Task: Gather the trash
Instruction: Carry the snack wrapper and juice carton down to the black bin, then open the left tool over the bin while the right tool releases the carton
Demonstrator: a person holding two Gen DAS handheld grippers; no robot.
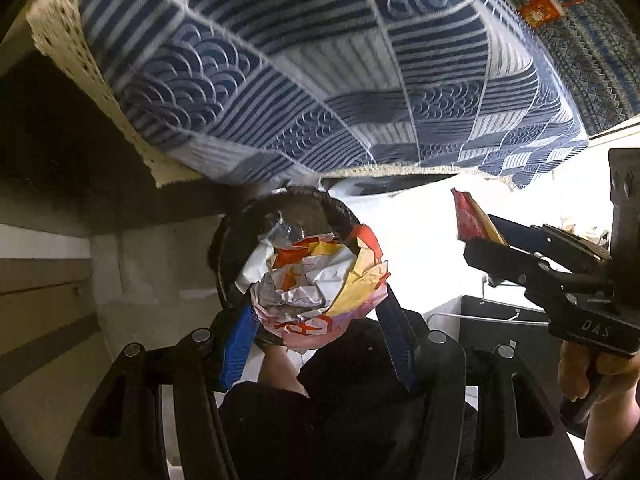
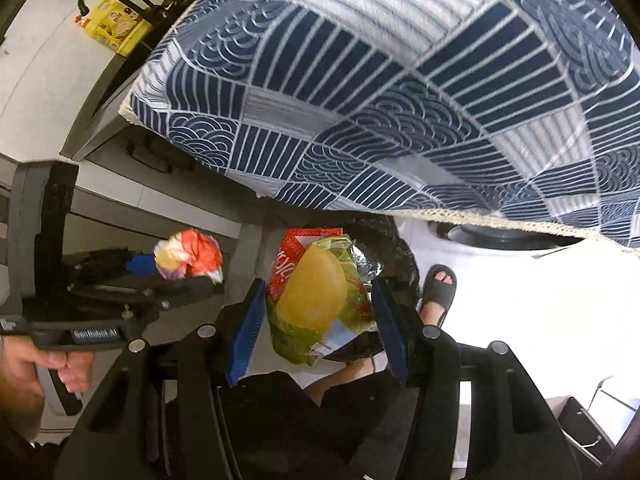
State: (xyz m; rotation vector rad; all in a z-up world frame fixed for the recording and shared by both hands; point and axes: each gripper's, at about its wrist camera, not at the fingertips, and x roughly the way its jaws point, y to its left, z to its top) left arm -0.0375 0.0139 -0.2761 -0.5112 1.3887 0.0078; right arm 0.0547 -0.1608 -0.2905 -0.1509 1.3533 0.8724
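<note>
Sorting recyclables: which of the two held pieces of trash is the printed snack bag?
The one in the right gripper: a chip bag, red and green with a yellow chip picture. The left gripper holds crumpled paper.

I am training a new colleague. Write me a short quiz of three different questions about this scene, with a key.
1. True or false: both tongs hold trash.
2. What do the left tongs grip? A) a glass bottle B) a crumpled wrapper C) a spoon
3. Fill in: below the right tongs and their chip bag stands a black ____.

Key: 1 true; 2 B; 3 bin. In the left wrist view the bin lies just under the wrapper, with clear plastic already inside. A blue patterned cloth hangs above it.
</note>
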